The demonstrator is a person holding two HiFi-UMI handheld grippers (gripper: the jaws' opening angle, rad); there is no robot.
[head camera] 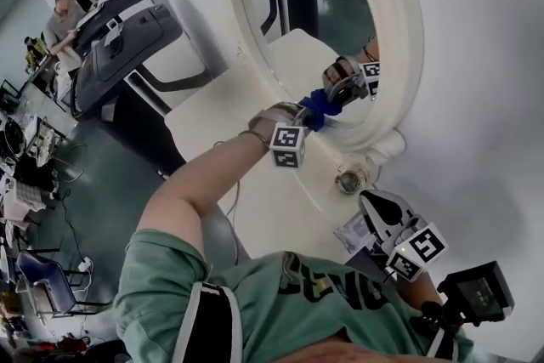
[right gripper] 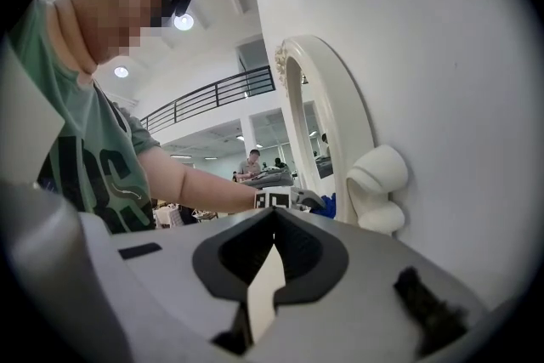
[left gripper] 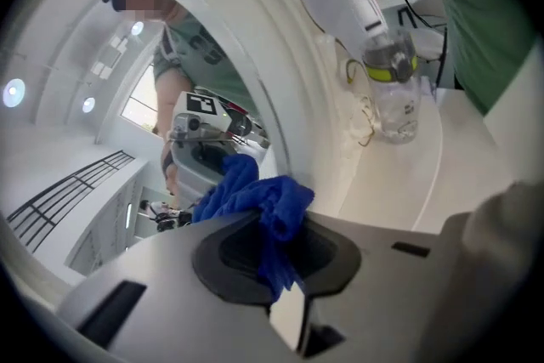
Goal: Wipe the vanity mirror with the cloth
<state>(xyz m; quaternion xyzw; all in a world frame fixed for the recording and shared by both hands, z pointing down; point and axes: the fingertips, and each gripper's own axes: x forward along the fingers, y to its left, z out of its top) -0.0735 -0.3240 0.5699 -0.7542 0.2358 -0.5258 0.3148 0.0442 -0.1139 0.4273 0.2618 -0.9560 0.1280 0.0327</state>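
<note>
Left gripper (head camera: 303,120) is clamped on the blue cloth (head camera: 323,106). The wad looks pressed to the lower glass of the vanity mirror (head camera: 310,30), just inside the bottom of its white frame (head camera: 410,30). Right gripper (right gripper: 270,263) has its jaws together on nothing and sits well apart from the mirror, on the person's side of its base. Step in hand reads as the wipe itself. Put the wad on the glass rather than the jaw tips, overlap passes, and use light pressure so the mirror doesn't rock. Mind the clear bottle (left gripper: 393,89) just beside the mirror's base. Left gripper view gives grip detail: cloth bunched between the jaws, meeting its own reflection. Head view shows only a blue blob there, but it does show how much glass lies above the cloth. Right gripper view has the mirror nearly edge-on, so contact can't be judged from it.
</note>
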